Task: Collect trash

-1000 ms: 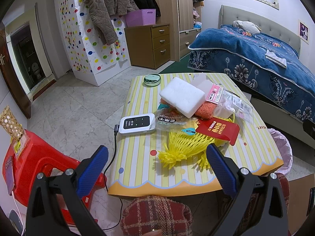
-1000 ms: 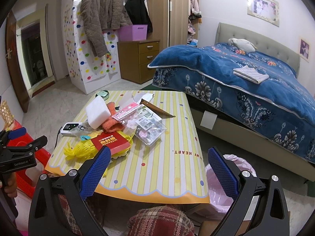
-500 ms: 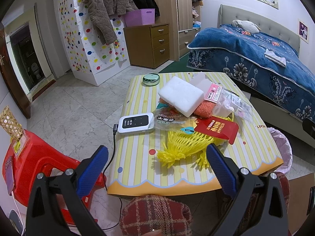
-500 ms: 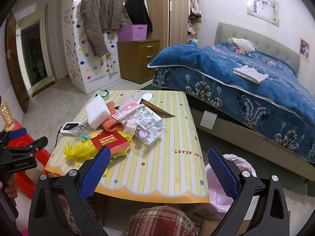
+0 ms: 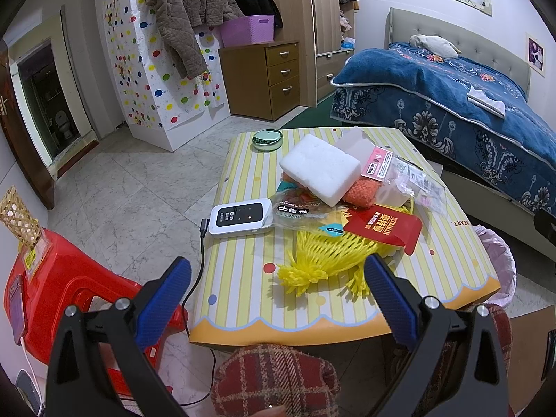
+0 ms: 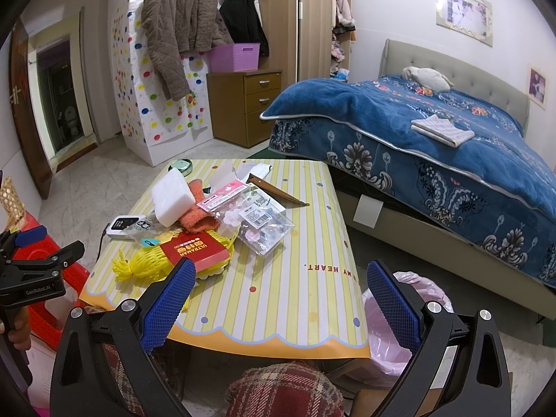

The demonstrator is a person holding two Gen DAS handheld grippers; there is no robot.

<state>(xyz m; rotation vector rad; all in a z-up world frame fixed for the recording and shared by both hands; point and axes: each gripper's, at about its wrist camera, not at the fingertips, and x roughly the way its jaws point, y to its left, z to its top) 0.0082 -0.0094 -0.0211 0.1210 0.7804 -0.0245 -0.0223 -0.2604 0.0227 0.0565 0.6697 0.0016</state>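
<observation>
A pile of trash lies on a yellow striped table (image 5: 448, 253) (image 6: 305, 243): yellow foam netting (image 5: 326, 257) (image 6: 146, 260), a red packet (image 5: 385, 226) (image 6: 196, 248), a white foam block (image 5: 319, 168) (image 6: 172, 196), an orange cloth (image 6: 199, 213), clear plastic bags (image 5: 413, 182) (image 6: 264, 224) and a snack wrapper (image 5: 299, 212). A bin with a pink liner (image 6: 399, 330) (image 5: 497, 253) stands at the table's right front corner. My left gripper (image 5: 276, 293) is open and empty, before the table's front edge. My right gripper (image 6: 281, 288) is open and empty, over the front right part.
A white device with a cable (image 5: 241, 215) and a green round tin (image 5: 267, 139) also sit on the table. A red plastic stool (image 5: 69, 288) stands to the left. A bed with a blue cover (image 6: 434, 139) is on the right. A wooden drawer unit (image 6: 246, 104) stands behind.
The left gripper has shifted very slightly, the table sliding a little left in its view. The right gripper has hardly moved. Both stay open.
</observation>
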